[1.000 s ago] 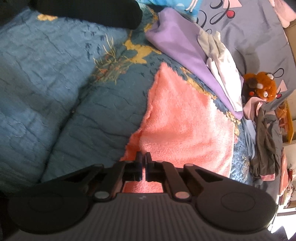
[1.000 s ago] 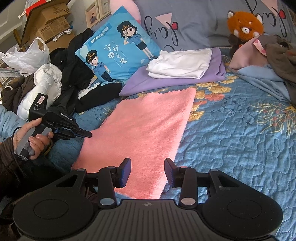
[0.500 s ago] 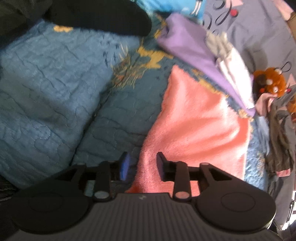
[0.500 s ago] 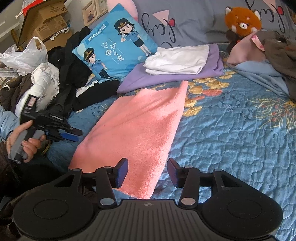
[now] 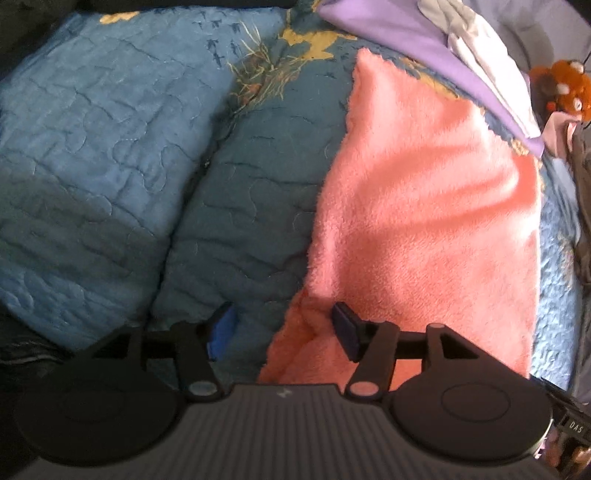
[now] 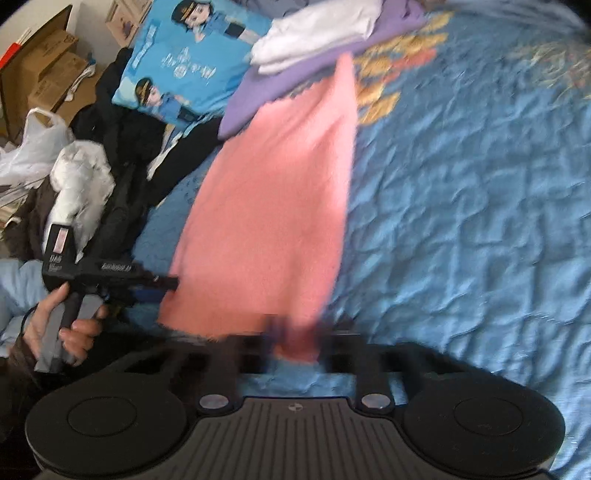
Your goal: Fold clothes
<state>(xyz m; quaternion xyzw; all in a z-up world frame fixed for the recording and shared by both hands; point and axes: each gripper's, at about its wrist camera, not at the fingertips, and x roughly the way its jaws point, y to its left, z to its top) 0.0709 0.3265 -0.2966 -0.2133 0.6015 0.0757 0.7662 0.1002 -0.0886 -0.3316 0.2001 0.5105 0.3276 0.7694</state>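
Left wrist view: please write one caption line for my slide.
Open left gripper straddling the near corner of a fluffy pink towel spread on a blue quilted bedspread.

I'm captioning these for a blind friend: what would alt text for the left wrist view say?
An open two-finger gripper straddles the near left corner of a fluffy pink towel spread on a blue quilted bedspread. Folded purple and white clothes lie beyond the towel.

Towel [image 6: 273, 206] lay lengthwise on the quilt [image 6: 461, 221]; folded clothes [image 6: 317, 33] rested at its far end, a cushion [image 6: 184, 62] to their left. Left gripper [image 5: 284, 328] straddled the towel's near-left corner; right gripper [image 6: 295, 339] stood at its near edge.
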